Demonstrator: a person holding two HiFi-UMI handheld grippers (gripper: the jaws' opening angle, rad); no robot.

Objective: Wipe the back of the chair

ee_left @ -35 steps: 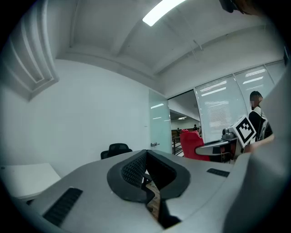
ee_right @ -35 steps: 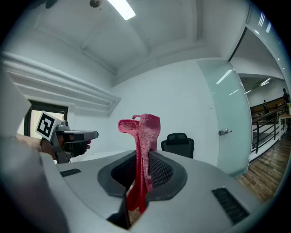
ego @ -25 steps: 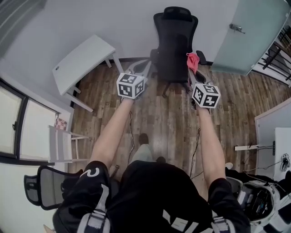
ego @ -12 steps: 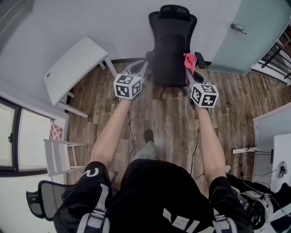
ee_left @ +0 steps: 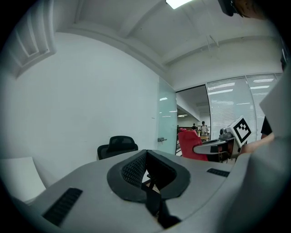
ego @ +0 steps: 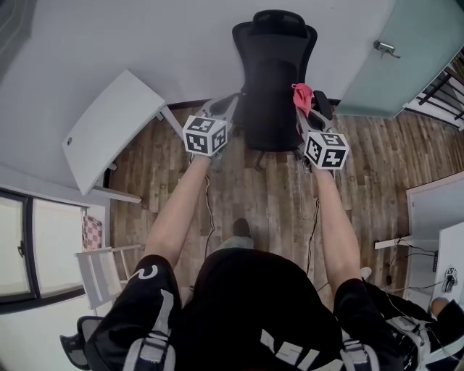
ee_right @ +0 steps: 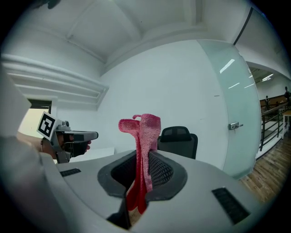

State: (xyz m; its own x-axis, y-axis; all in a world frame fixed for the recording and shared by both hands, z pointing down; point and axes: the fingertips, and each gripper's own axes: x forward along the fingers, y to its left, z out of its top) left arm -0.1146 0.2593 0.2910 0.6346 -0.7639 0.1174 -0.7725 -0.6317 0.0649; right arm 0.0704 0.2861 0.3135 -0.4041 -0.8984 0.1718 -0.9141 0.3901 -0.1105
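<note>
- The chair (ego: 274,80) is only partly visible: in the head view its seat cannot be made out, and both gripper views show only its top.
- It is black, with a tall backrest and a curved headrest (ego: 275,22). It stands by the white wall on a wood-plank floor (ego: 261,196), between the two grippers.
- The right hand-held gripper (ee_right: 138,182) is clamped on a red cloth (ee_right: 143,136), which is nubby and limp, just beside the chair's right edge.
- The left hand-held gripper (ee_left: 146,177) has its jaws together, with nothing between them.
</note>
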